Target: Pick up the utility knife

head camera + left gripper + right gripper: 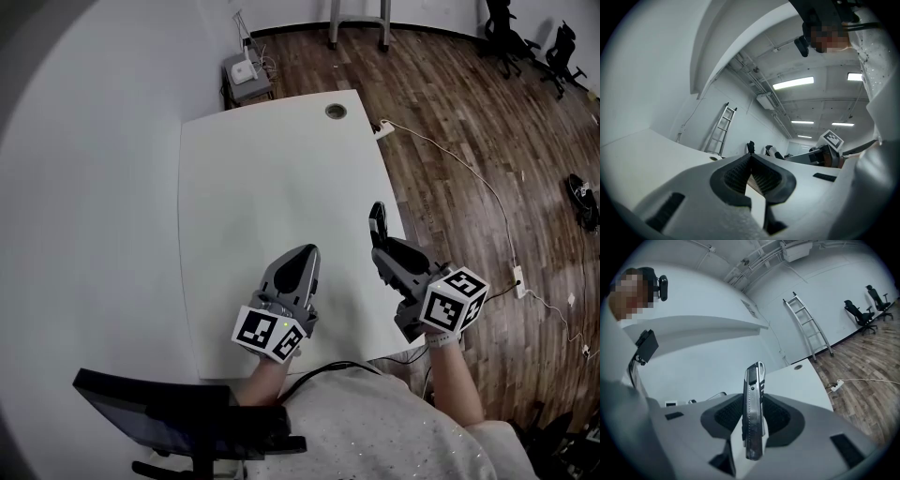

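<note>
utility knife in right tongs, seemingly edgewise

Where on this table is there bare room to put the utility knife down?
The table is bare from the left gripper out to the cable hole at the far corner, and all along its left side. Only the near edge is crowded, by the left gripper and the right gripper, which holds the utility knife.
</note>
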Available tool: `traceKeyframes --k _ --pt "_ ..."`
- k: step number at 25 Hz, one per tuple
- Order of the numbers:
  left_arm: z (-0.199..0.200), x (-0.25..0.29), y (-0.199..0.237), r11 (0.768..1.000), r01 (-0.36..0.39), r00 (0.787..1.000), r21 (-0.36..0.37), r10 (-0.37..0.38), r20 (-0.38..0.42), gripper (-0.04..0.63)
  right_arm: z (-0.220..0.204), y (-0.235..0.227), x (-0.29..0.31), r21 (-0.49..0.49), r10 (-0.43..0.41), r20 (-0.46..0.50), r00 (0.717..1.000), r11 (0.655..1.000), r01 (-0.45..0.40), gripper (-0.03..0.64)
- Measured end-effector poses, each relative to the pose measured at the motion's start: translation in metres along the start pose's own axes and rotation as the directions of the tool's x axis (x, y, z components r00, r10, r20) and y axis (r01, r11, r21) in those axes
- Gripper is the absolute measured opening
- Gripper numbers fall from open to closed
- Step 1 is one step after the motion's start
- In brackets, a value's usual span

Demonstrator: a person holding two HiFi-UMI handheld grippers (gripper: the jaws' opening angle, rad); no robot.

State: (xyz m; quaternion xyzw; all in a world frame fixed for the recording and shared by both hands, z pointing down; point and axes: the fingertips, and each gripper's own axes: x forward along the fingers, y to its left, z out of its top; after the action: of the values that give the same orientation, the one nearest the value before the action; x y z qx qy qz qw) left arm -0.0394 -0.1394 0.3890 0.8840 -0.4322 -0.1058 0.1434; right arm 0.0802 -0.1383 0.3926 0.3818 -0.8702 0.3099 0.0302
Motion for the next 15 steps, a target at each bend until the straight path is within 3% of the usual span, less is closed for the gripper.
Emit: traceKeyframes --k 7,15 --pt "0.002 -0.003 -0.004 1.0 -0.003 1.0 0.006 0.003 0.0 0.008 0.005 0.002 -0.008 0.097 0.019 0.05 0.999 0.995 -0.024 0.13" --pt "0.003 -0.008 -0.012 1.0 -0.005 1.0 0.01 0.005 -0.004 0.007 0.005 0.002 -0.019 0.125 0.02 0.072 0.997 0.992 -0.029 0.13"
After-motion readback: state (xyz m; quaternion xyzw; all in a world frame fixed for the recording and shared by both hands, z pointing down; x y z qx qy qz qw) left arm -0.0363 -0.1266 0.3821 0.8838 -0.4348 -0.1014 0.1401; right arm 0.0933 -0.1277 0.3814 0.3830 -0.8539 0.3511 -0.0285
